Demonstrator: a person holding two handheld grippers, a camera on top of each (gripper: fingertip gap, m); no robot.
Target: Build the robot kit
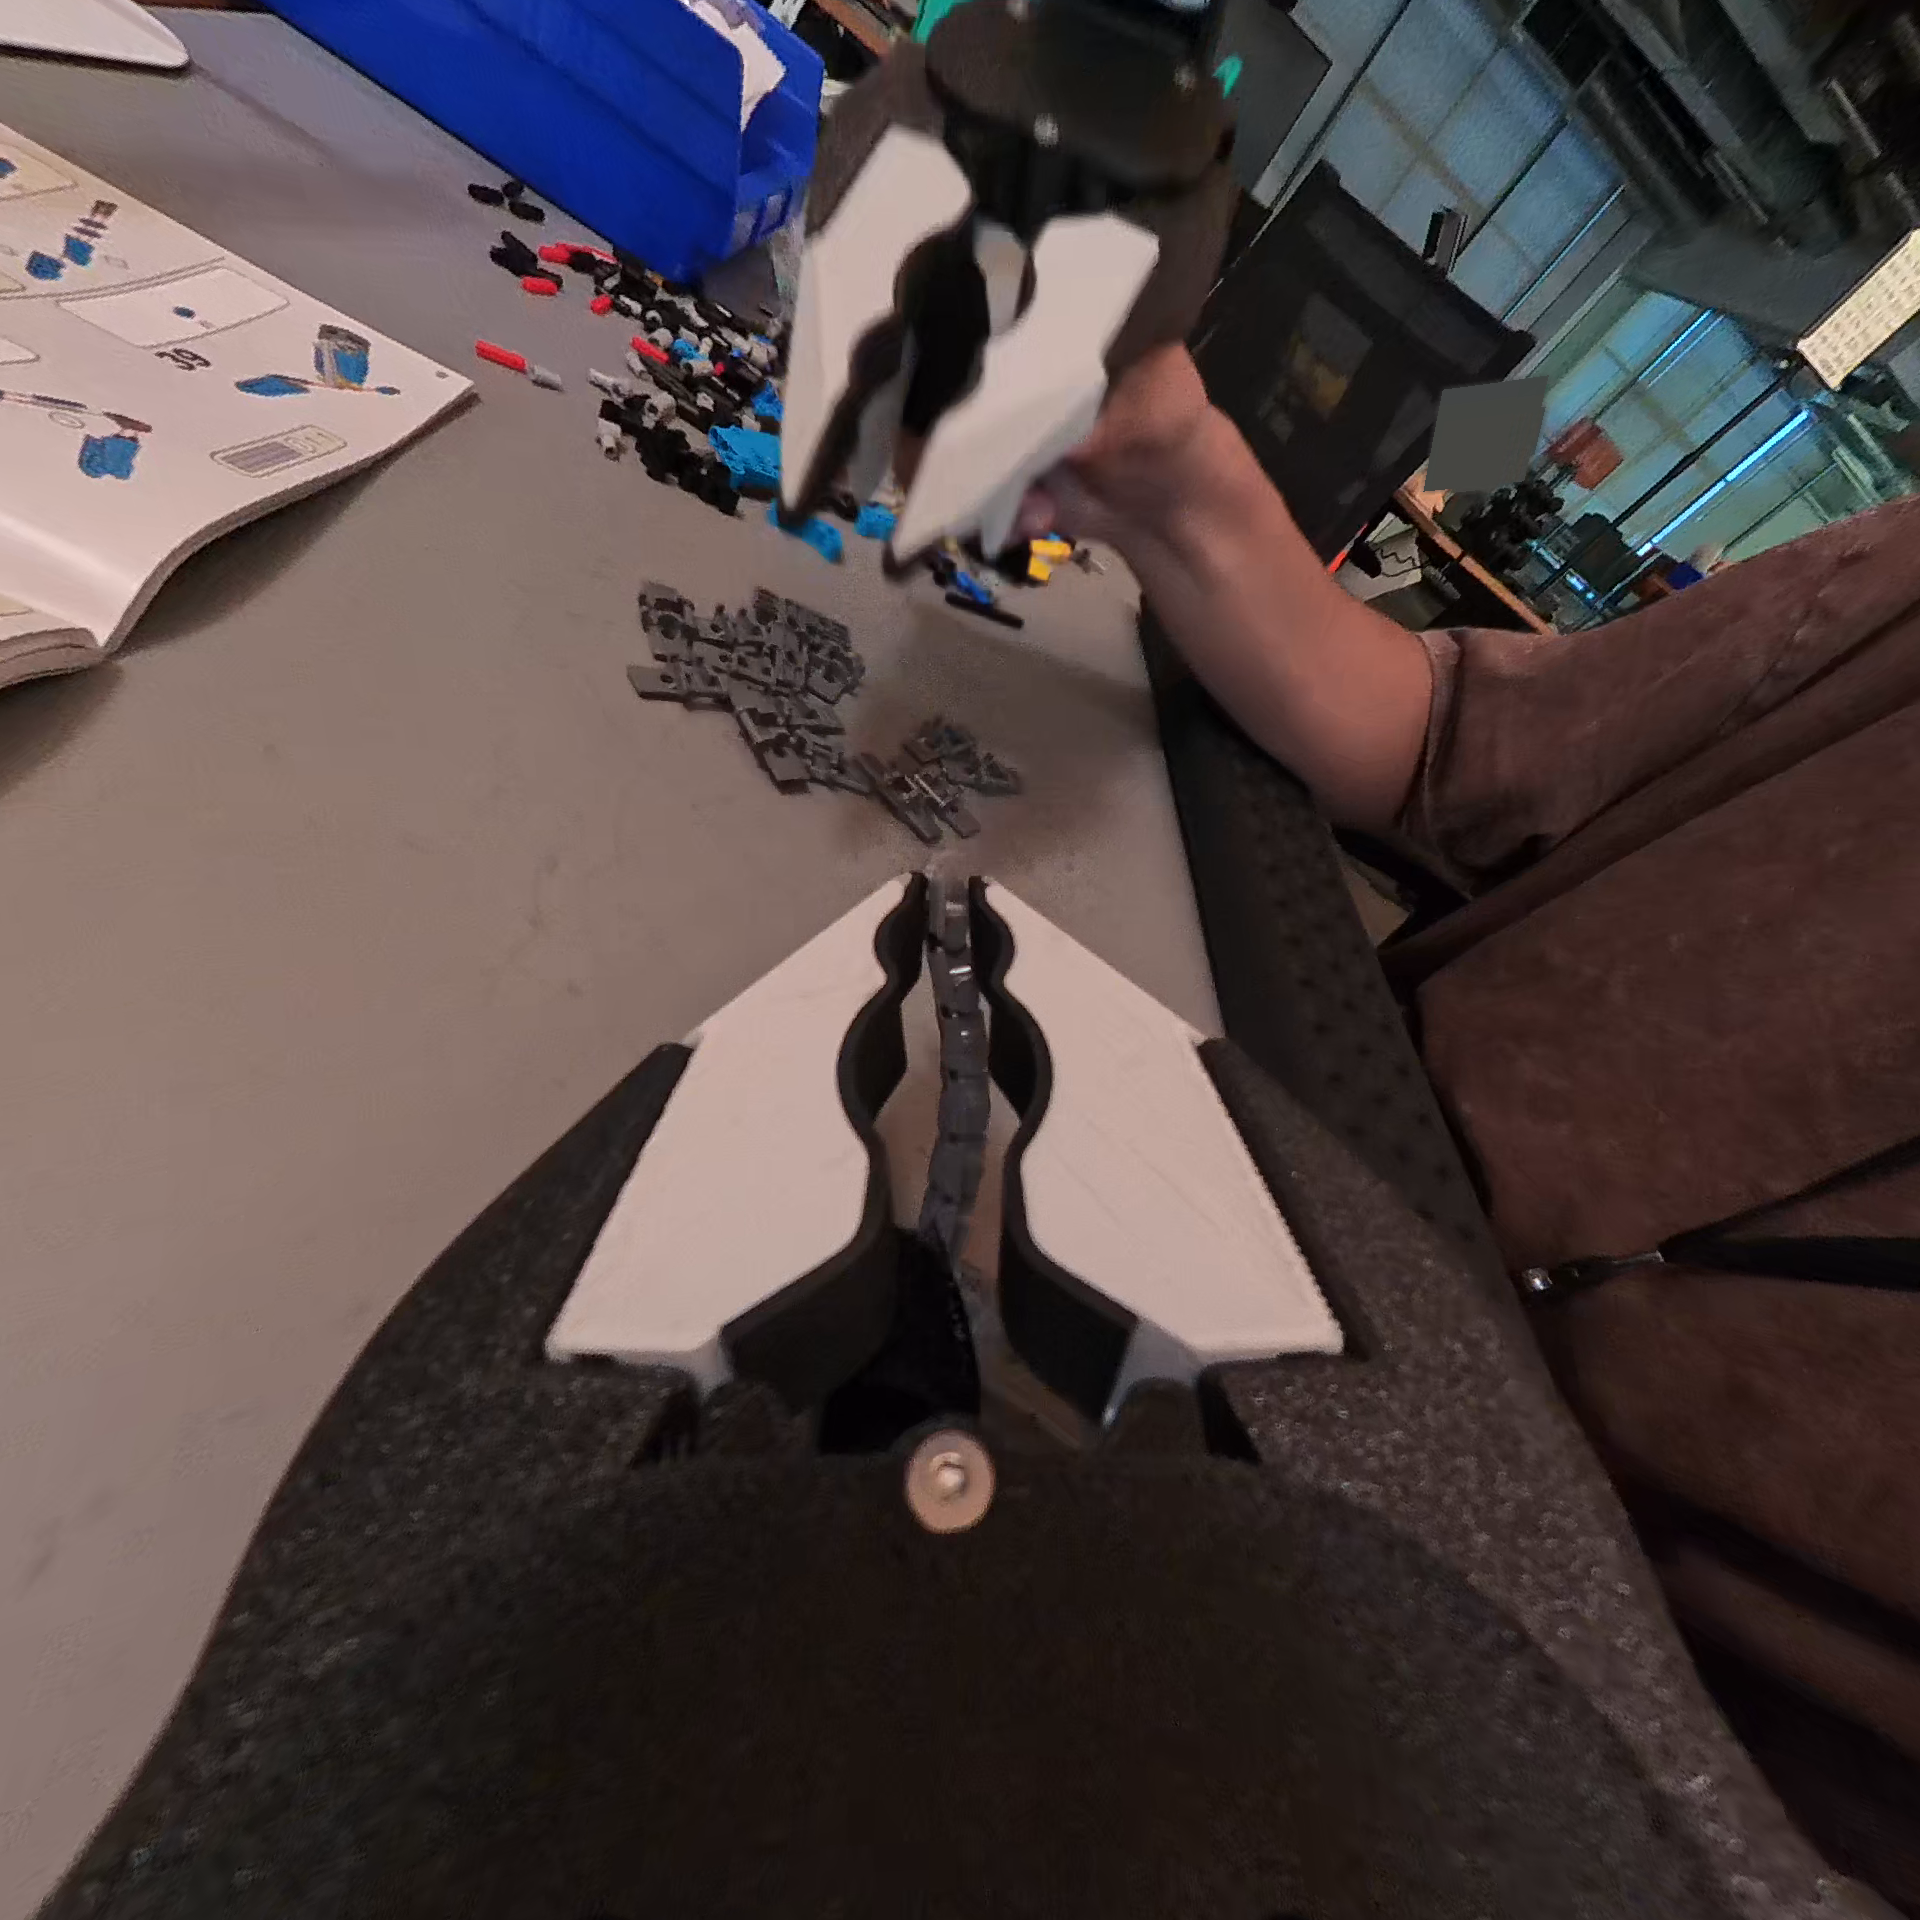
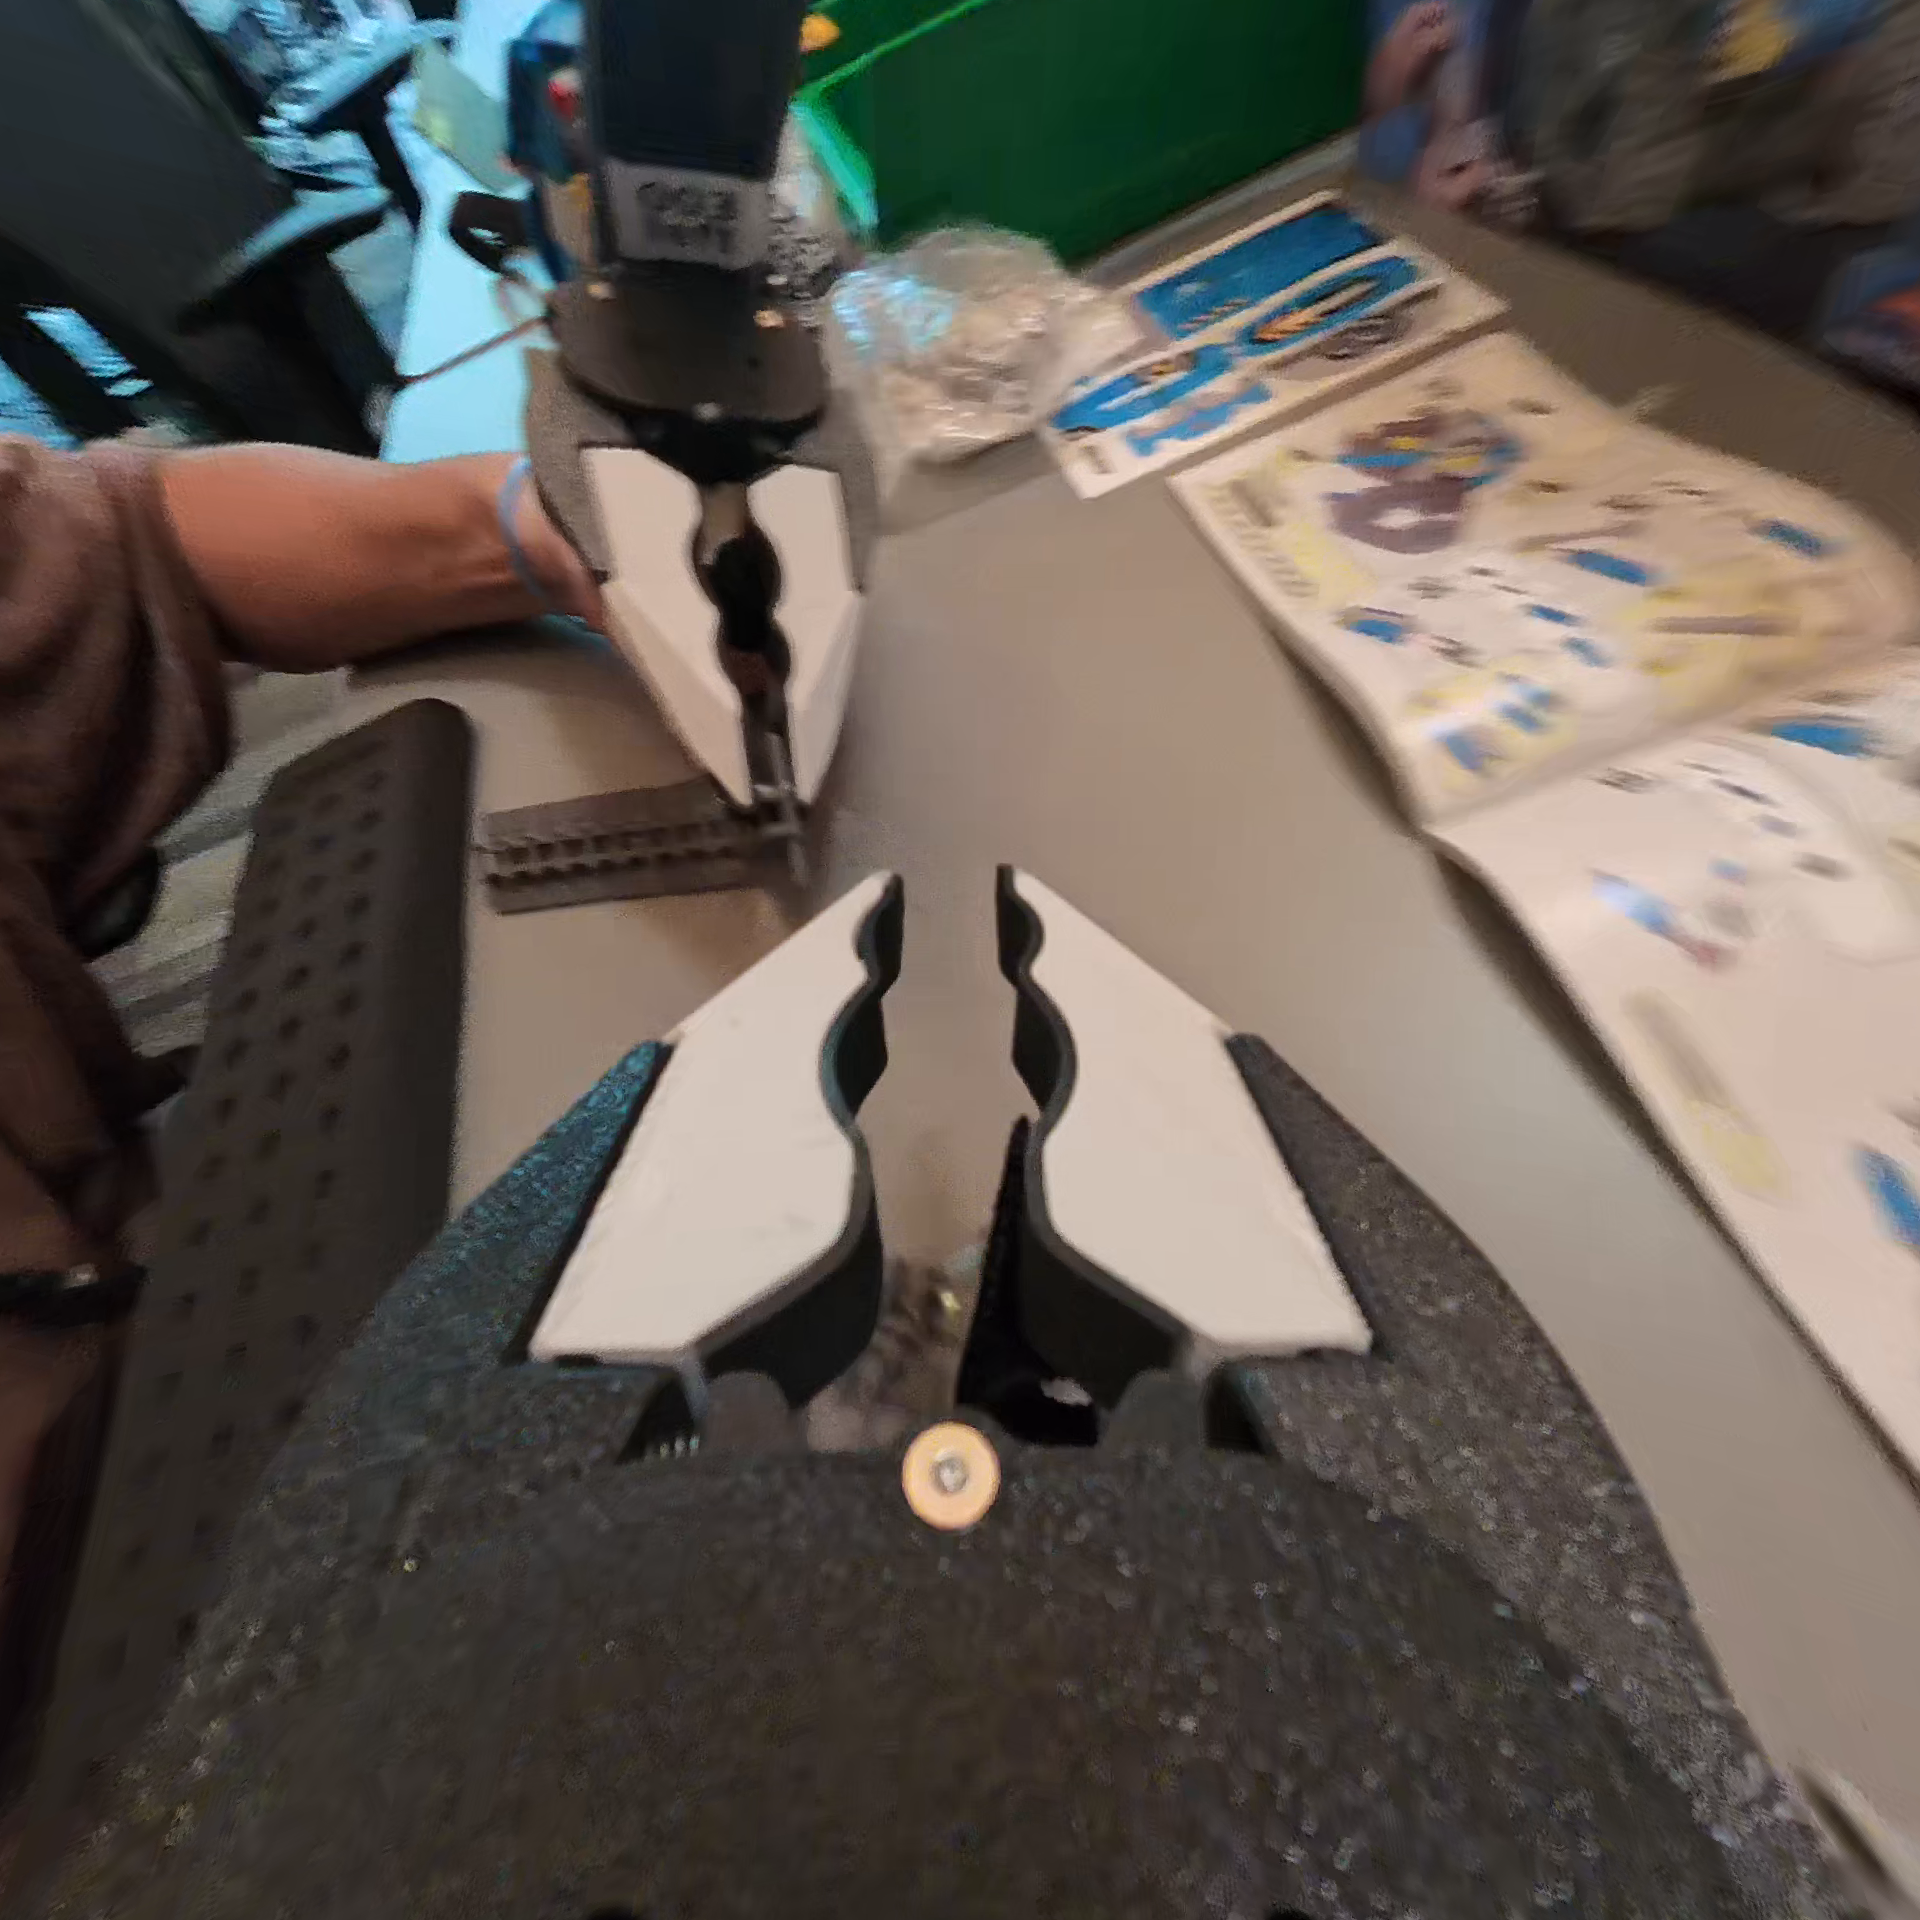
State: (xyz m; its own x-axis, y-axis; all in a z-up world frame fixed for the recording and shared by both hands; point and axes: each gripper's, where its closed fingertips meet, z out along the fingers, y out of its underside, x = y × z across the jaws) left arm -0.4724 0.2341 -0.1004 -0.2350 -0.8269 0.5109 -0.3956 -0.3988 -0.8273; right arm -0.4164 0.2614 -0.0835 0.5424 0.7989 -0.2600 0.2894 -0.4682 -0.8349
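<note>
My left gripper (image 1: 945, 883) is shut on a dark grey chain of track links (image 1: 951, 1039) that runs back between its fingers. In the right wrist view the left gripper (image 2: 774, 800) points down at the grey table, and the assembled track strip (image 2: 623, 842) lies flat from its tips to the left. My right gripper (image 2: 948, 883) is open and empty, just right of that strip. In the left wrist view the right gripper (image 1: 847, 535) hangs over loose pieces with its jaws apart. A pile of loose grey links (image 1: 748, 675) lies ahead of the left gripper.
A mixed pile of black, blue and red pieces (image 1: 686, 395) lies beyond the grey links, by a blue bin (image 1: 582, 104). Open instruction booklets (image 2: 1558, 582) lie on the right, with a plastic bag (image 2: 956, 322) and green bin (image 2: 1091, 104) behind. A black perforated pad (image 2: 312, 987) lines the table's edge. The tips of one gripper are about 7 centimeters away from the tips of the other.
</note>
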